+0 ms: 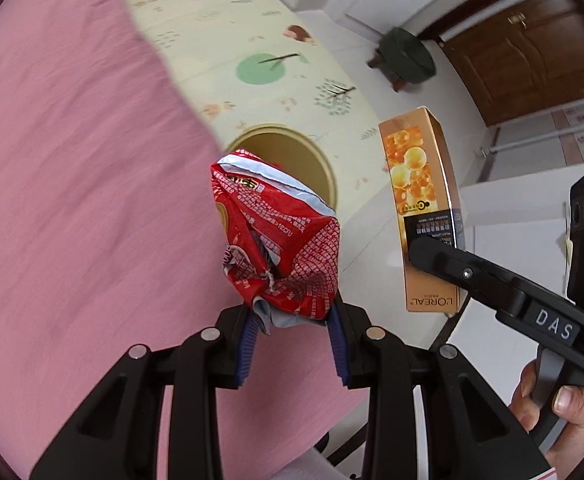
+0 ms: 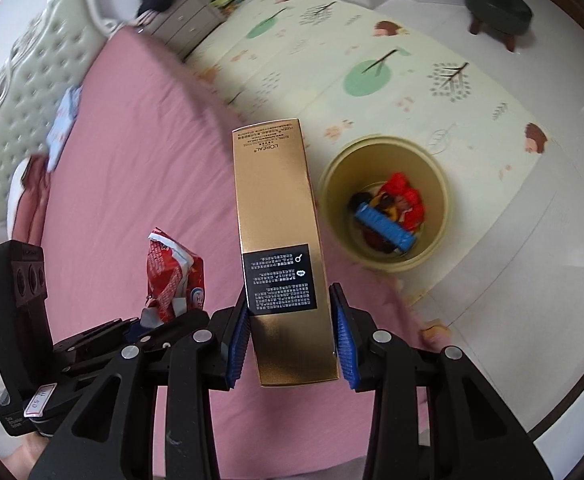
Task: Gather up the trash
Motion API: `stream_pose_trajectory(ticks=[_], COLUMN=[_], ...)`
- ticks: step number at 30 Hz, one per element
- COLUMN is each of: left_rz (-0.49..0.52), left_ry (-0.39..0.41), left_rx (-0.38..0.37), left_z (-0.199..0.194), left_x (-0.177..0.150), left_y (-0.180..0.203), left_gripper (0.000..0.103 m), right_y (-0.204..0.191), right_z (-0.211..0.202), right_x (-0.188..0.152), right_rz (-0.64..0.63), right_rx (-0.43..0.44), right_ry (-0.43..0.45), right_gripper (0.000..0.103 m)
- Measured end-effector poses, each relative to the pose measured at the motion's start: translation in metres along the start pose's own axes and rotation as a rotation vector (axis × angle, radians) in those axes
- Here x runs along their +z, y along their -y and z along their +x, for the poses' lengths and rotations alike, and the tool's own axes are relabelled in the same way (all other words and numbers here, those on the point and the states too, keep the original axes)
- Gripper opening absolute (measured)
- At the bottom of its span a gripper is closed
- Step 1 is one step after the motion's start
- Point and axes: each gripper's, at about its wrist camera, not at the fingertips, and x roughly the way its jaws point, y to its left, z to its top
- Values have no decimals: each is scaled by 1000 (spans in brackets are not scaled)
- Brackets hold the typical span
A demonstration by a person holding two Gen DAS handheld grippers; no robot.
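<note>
In the left wrist view, the left gripper points steeply down and its blue ribbed pads pinch the lower end of a crumpled red foil snack bag with white print. The bag stands up between the two fingers, over the edge of the bed with the pink sheet. Behind the bag's top the round cream waste bin with a gold inside stands on the pale play mat with green tree drawings; the bag hides most of its opening. To the right, the right gripper holds a tall gold and orange cardboard box printed L'OREAL, and the person's hand is on its grey trigger. A dark green round stool stands on the white floor further back.

In the right wrist view, the right gripper is closed on the lower part of the gold box, one blue pad at each long side. The box reaches forward, its far end over the bed's edge and just left of the bin. In the bin lie red pieces, a blue ribbed thing and something dark, perhaps more wrappers, but the blur does not let me be sure. At the left, the left gripper carries the red bag above the pink sheet.
</note>
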Motion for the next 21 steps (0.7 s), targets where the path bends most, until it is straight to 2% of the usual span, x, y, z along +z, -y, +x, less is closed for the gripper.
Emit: stream_pose_trajectory(ticks=[6, 7, 8, 9, 10, 13, 21], left_rz=[64, 75, 88, 98, 104, 103, 104], left_ry=[-8, -9, -8, -8, -6, -24, -48], left_rx=[-63, -72, -81, -82, -74, -48, -5], left_z=[25, 28, 30, 32, 32, 39, 43], left_x=[49, 55, 62, 67, 70, 77, 75], left_y=[37, 43, 49, 52, 53, 51, 43], left_gripper=[34, 39, 52, 63, 76, 77, 77], right_y=[39, 43, 49, 52, 57, 68, 70], right_z=[-7, -8, -8, -9, -10, -12, -4], right_x=[41, 46, 52, 56, 61, 71, 70], right_rz=[21, 23, 27, 31, 36, 42, 72], right_rx=[-11, -3, -1, -9, -25, -57, -45], right_ry=[21, 14, 4, 6, 16, 24, 12], right_gripper=[37, 39, 39, 49, 53, 54, 51])
